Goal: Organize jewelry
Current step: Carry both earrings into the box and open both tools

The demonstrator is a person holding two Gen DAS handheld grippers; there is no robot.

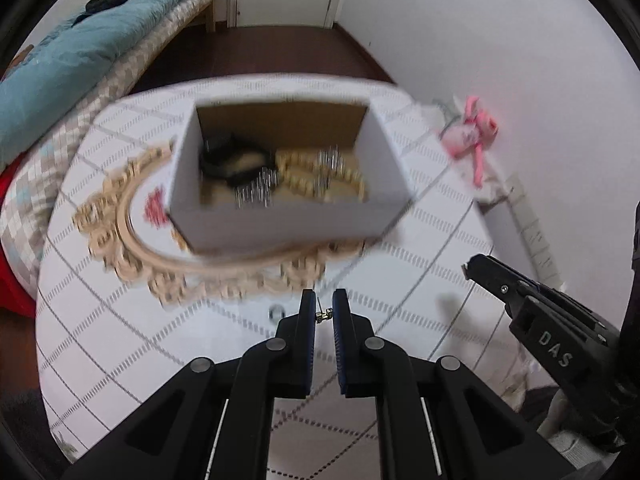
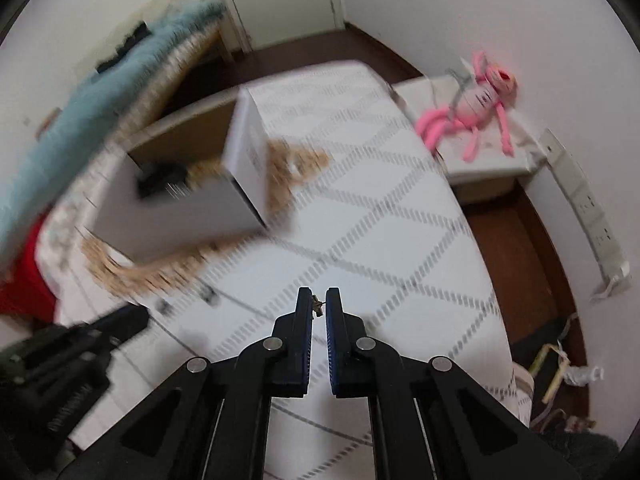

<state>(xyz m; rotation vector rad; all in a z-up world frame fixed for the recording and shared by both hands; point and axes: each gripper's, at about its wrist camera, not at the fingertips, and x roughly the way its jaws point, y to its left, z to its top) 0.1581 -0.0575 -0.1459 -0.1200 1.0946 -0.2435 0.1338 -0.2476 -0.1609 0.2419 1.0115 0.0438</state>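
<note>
Each gripper, left and right, pinches a tiny earring above the surface; releasing squarely over the box should prevent drops.

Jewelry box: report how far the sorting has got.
Done: the white box already holds a black band and beige beaded pieces. In hand: the left claw and the right claw each pinch a small metal piece, apparently an earring. Left: both still need dropping in; a small silvery item lies on the tablecloth.
</note>
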